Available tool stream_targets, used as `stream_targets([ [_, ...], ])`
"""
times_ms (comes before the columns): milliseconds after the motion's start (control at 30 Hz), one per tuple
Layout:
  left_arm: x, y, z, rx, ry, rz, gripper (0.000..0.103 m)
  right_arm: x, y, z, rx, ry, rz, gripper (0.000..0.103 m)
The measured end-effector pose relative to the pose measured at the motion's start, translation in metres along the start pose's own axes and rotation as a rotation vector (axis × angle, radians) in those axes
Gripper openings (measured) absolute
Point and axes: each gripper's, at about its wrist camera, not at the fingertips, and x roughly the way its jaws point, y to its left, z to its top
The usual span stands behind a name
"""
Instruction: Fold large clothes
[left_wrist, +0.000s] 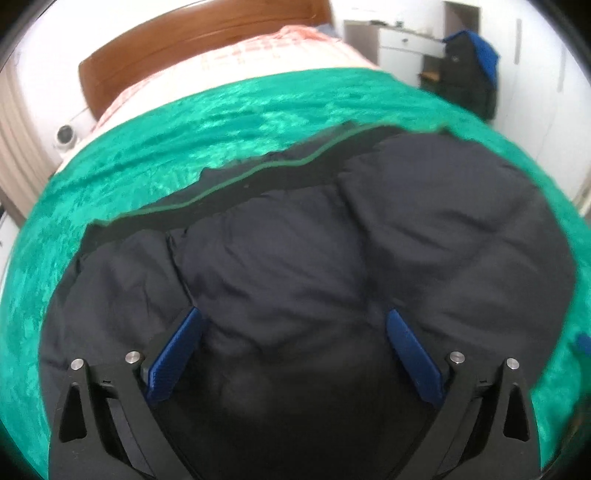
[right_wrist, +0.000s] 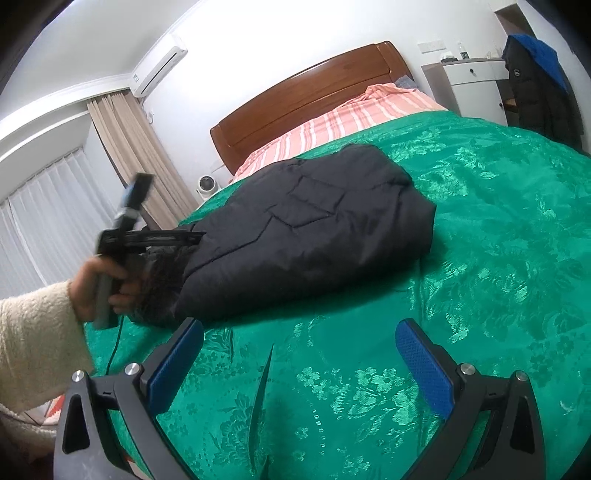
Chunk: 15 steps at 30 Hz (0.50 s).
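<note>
Left tool (left_wrist: 293, 325) jaws wide, hovering low over dark padded jacket (left_wrist: 295, 258), gripping nothing. Right tool (right_wrist: 299, 343) also wide, empty, over green bedspread (right_wrist: 480, 258); jacket lies ahead and left of it, already bundled. I judge this final tidying: I'd press puffed top flat, tuck furry hood edge (right_wrist: 159, 284) under, keep seams square. No readable brand or writing anywhere.

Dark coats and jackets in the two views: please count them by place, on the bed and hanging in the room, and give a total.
Folded black padded jacket on the green bedspread: 1
Black coat hanging by the white cabinet: 1
Total: 2
</note>
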Motion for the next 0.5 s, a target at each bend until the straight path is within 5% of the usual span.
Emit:
stream_targets([
  [133, -0.024, -0.025, -0.04, 0.088, -0.004, -0.003, 0.101, 0.0, -0.003, 0.001, 0.025, -0.006, 0.011, 0.102],
  [300, -0.021, -0.054, -0.09, 0.2, 0.004, 0.08, 0.101, -0.001, -0.002, 0.001, 0.024, -0.004, 0.008, 0.102],
  [500, -0.032, -0.067, -0.108, 0.269, 0.026, 0.092, 0.101, 0.0, -0.004, 0.002, 0.032, 0.0, 0.003, 0.102],
])
